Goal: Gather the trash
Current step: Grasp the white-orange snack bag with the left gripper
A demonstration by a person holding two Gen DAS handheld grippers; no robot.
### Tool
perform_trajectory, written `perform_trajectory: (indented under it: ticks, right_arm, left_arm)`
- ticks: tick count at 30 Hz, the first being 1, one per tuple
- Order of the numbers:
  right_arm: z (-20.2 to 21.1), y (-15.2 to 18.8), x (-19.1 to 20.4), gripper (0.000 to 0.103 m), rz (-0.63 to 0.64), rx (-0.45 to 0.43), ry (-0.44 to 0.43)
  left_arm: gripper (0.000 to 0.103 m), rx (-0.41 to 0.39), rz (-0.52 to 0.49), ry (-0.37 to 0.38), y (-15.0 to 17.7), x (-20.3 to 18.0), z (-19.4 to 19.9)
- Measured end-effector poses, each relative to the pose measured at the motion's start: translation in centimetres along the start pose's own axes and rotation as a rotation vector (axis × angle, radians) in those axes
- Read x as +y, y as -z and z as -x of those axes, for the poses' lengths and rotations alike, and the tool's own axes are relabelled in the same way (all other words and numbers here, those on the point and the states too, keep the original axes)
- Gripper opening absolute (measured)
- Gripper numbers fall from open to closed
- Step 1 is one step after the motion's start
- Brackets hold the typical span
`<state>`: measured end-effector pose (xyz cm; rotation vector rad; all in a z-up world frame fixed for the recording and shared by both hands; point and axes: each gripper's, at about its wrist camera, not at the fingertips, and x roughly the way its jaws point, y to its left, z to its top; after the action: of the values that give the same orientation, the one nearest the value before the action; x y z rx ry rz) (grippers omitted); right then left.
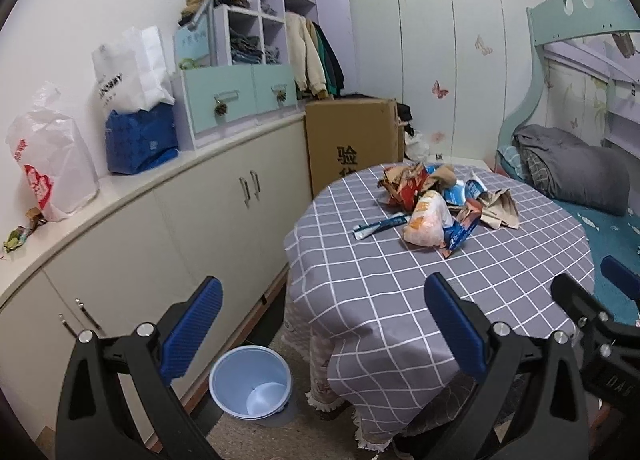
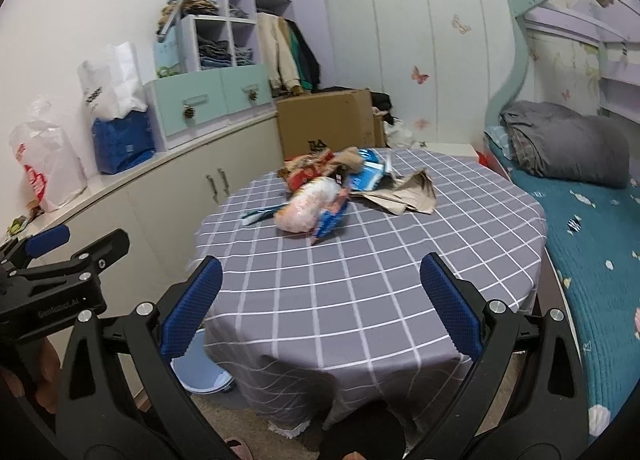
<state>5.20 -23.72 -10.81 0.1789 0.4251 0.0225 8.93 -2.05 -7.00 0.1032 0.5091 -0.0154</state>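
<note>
Both grippers, left (image 1: pixel 322 314) and right (image 2: pixel 320 300), hover wide open and empty at the near edge of the table (image 2: pixel 360 300), apparently readied for a first grab. Trash (image 2: pixel 332 192) sits heaped mid-table, well beyond them; the bin (image 1: pixel 251 382) stands open on the floor just beside the table, handy for drops.

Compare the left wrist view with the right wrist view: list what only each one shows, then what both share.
Only the left wrist view shows the whole open mouth of the round light-blue plastic bin on the floor beside the table.

Only the right wrist view shows the long stretch of teal patterned bedspread and a pink slipper at the bottom edge.

Both show the pile of crumpled snack wrappers on the grey checked tablecloth, the brown cardboard box, and both hand-held grippers open and empty.
</note>
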Motion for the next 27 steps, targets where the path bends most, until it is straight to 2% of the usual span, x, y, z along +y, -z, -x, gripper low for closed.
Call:
perform_trajectory:
  ticks: [7, 11, 13, 18, 22, 25, 26, 27]
  right_arm:
    - [-3.4, -0.4, -2.6, 0.097, -0.045, 0.040, 0.054]
    - [-6.3, -0.8, -4.2, 0.097, -0.085, 0.081, 0.078]
    - [-7.4, -1.0, -5.1, 0.097, -0.123, 0.090, 0.071]
    - [-10.1, -1.6, -7.4, 0.097, -0.212, 0.112, 0.063]
    - [-12.2, -2.1, -8.3, 0.097, -0.270, 0.135, 0.018]
    - [-13.8, -2.8, -8.5, 0.097, -0.318, 0.146, -0.029]
    - [-14.4, -3.1, -8.5, 0.097, -0.336, 0.149, -0.052]
    - [-14.9, -3.3, -8.6, 0.097, -0.360, 0.144, -0.077]
  left_arm:
    - [0.099, 0.108, -0.037, 0.124, -1.4, -2.5, -6.2]
    - [0.098, 0.149, -0.032, 0.221, -2.5, -4.4, -9.8]
    - [0.097, 0.161, -0.031, 0.246, -3.0, -5.4, -11.4]
    - [0.079, 0.193, -0.049, 0.287, -4.2, -8.2, -16.0]
    - [0.075, 0.257, -0.037, 0.316, -4.4, -9.3, -19.2]
    - [0.072, 0.267, -0.058, 0.319, -4.5, -10.1, -20.8]
    - [0.067, 0.276, -0.064, 0.322, -4.5, -10.3, -21.3]
    - [0.055, 0.285, -0.063, 0.326, -4.5, -10.3, -21.7]
